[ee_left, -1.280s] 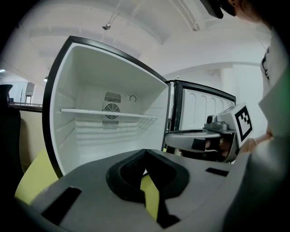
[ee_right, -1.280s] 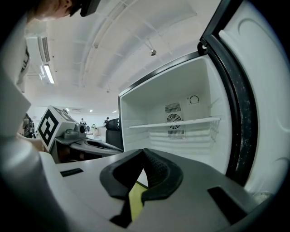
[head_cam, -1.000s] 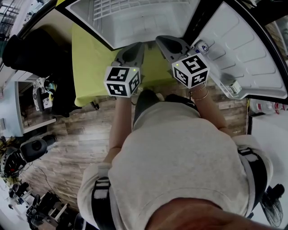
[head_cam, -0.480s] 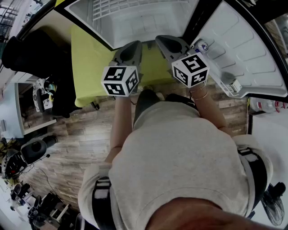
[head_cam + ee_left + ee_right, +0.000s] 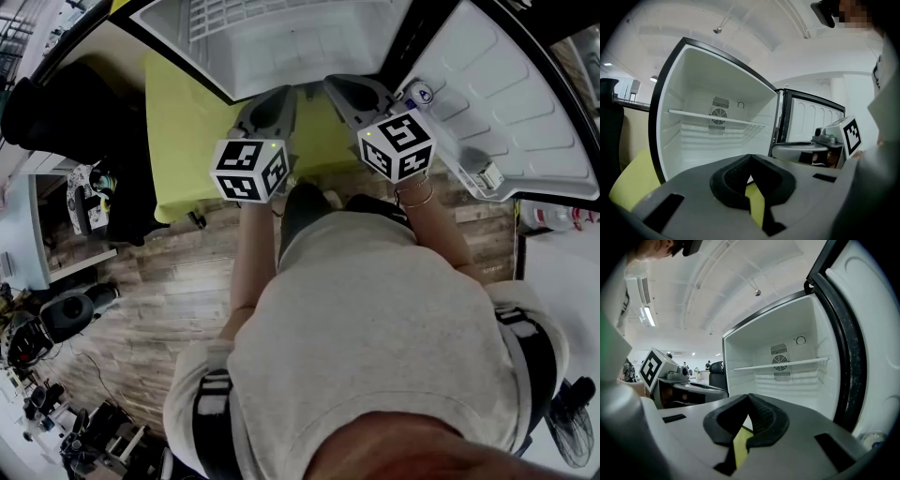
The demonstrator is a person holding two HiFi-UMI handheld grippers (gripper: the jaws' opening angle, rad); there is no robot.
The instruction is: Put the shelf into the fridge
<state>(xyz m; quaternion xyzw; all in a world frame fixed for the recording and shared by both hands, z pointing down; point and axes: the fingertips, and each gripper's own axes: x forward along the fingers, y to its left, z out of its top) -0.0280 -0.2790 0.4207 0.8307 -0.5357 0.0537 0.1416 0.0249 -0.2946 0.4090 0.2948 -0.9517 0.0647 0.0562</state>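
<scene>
The shelf (image 5: 717,118) sits level inside the fridge (image 5: 689,70), spanning from side wall to side wall and crossing in front of the round vent (image 5: 719,115) on the back wall. The fridge stands open, its door (image 5: 506,103) swung out to the person's right. Just in front of the opening, outside the fridge, the left gripper (image 5: 749,158) and right gripper (image 5: 748,398) hang side by side. Both point into the cavity, jaws clenched together with nothing between them. A yellow-green surface (image 5: 187,141) lies below them at the foot of the fridge.
</scene>
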